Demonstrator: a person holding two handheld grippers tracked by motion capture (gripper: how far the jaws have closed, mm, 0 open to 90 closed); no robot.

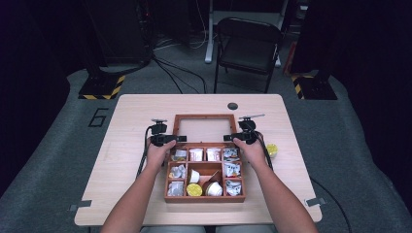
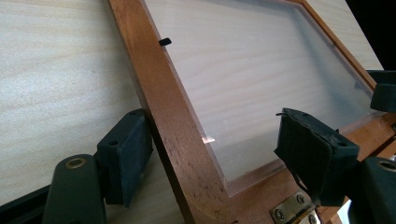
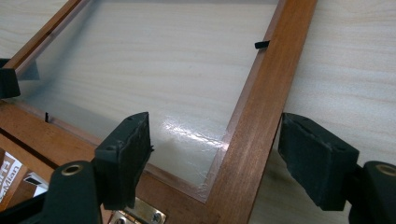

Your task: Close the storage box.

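Reddish-brown wooden lid frame (image 2: pixel 173 126) with smooth satin finish, clear glossy plastic pane (image 3: pixel 173 70), shiny brass hinge (image 2: pixel 292 210), pale matt wood-grain worktop (image 1: pixel 136 111), matt black rubbery pads (image 3: pixel 128 154) on plastic tongs

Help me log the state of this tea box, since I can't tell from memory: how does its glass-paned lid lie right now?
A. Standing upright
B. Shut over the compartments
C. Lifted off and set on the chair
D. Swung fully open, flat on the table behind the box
D: the lid lies flat on the table behind the box, its compartments uncovered; the left gripper and right gripper straddle its side rails, pads apart.
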